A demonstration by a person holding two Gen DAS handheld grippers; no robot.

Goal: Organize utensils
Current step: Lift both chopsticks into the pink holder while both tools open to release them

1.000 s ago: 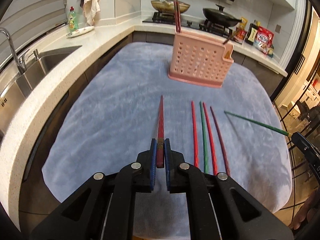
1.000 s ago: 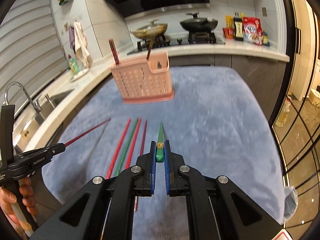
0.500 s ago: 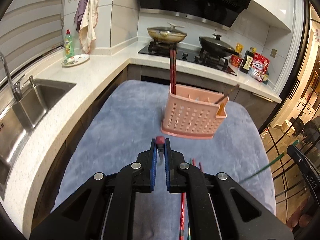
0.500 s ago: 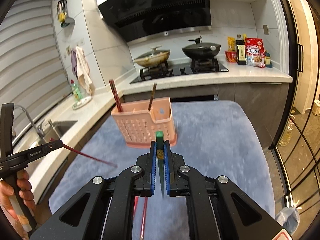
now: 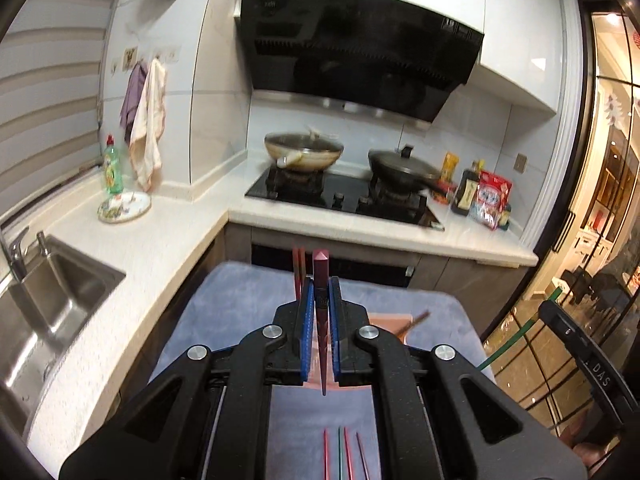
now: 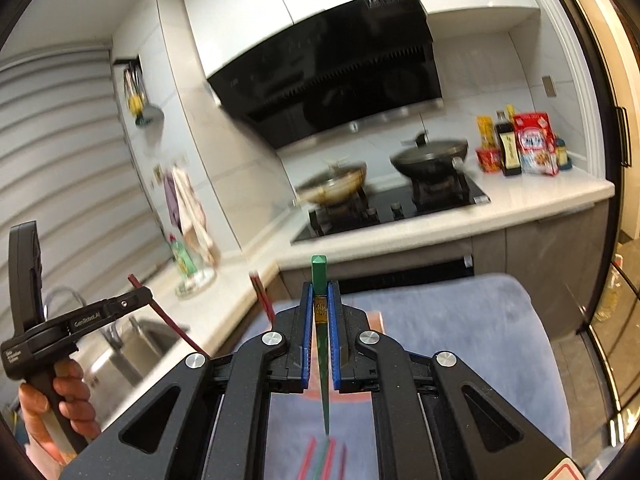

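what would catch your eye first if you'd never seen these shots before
Each wrist view is filled by a black gripper with jaws shut on a chopstick standing tip down: a dark red chopstick in the left gripper, a green chopstick in the right gripper. Behind, a black range hood hangs over two pans on the stove, and more chopsticks lie on the blue-grey mat below.

The side of the left gripper (image 6: 141, 298) bore white lettering that read roughly "GenRobot.AI", and smaller print on its body was too small to read. The arm of the right gripper (image 5: 549, 310) showed the letters "DAS". Print on the range hood (image 5: 352, 44) and the red packet (image 6: 534, 143) was illegible.
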